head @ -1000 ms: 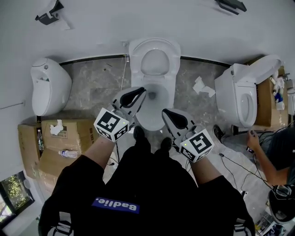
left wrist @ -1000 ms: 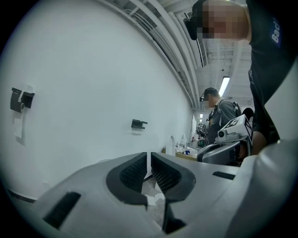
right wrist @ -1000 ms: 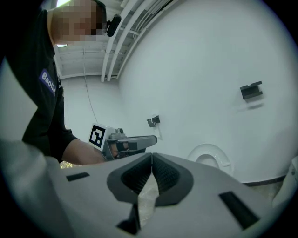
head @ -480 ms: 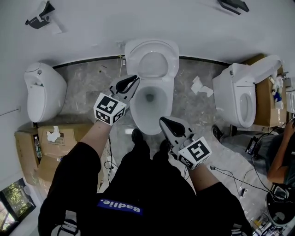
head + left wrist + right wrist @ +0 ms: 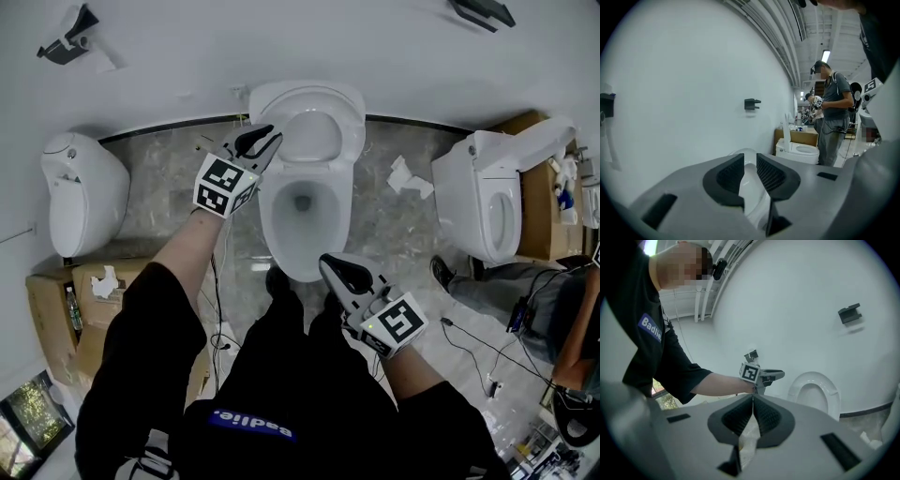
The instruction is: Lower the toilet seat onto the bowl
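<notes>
Toilet seat (image 5: 352, 122) white, oval, raised upright.

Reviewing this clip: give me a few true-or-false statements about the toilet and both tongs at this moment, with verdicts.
1. The toilet seat stands raised against the wall. True.
2. The left tongs are shut. False: the jaws stand apart, having just been opening, beside the seat's left edge, and they press on nothing.
3. The right tongs are shut with nothing held. True.
4. The right tongs touch the raised seat. False: they hang low, by the front of the bowl.
5. Only one toilet is in view. False: a left toilet and a right toilet stand either side.
</notes>
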A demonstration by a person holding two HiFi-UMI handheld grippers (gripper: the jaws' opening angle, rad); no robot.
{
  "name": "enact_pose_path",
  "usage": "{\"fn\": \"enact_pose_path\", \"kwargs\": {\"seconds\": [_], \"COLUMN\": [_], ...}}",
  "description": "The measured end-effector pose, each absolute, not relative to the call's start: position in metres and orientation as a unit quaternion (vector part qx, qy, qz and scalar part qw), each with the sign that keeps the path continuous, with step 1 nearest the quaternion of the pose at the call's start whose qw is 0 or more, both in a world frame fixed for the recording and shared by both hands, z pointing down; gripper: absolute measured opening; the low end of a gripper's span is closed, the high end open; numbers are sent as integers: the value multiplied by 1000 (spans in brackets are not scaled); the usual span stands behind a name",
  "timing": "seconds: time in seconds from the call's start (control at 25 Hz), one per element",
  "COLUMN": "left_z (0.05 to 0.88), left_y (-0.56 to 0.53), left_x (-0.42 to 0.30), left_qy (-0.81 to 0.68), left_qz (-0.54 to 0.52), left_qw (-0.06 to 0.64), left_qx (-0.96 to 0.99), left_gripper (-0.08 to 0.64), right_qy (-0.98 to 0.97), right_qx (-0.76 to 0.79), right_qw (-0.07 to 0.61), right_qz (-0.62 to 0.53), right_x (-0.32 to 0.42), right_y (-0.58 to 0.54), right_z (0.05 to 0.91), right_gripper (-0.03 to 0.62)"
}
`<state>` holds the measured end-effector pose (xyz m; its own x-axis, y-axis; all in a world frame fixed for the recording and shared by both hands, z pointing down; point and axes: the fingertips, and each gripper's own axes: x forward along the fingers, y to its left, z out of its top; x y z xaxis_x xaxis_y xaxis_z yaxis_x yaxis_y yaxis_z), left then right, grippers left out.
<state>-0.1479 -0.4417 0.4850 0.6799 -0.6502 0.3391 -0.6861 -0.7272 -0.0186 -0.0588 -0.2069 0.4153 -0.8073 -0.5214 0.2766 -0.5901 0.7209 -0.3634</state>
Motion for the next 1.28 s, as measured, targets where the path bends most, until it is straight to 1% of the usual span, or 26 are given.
{"fn": "enact_pose_path", "kwargs": {"seconds": [0.24,0.48,0.64,0.88,1.28], "left_z": [512,540,559,585,599], "left_y": [-481,-522,-547,-562,-572], "left_x": [-148,-146,-146,-139,-138], "left_qy": [-347,-343,-350,-322,-310], "left_qz": [200,245,267,306,343], "left_qw": [42,24,13,0,-26], "left_qx": [915,907,898,896,886], "left_gripper": [100,121,121,120,117], "right_qy": [-928,-921,-916,-904,-893], "right_qx": [295,310,312,331,346], "right_qw": [77,76,92,96,108], "right_qz": [214,224,234,252,268], "right_x": [-78,-76,-74,-66,-52], "right_y": [-230,-237,-231,-226,-212], "right_z": [418,428,440,454,466], "right_gripper": [29,29,29,29,29]}}
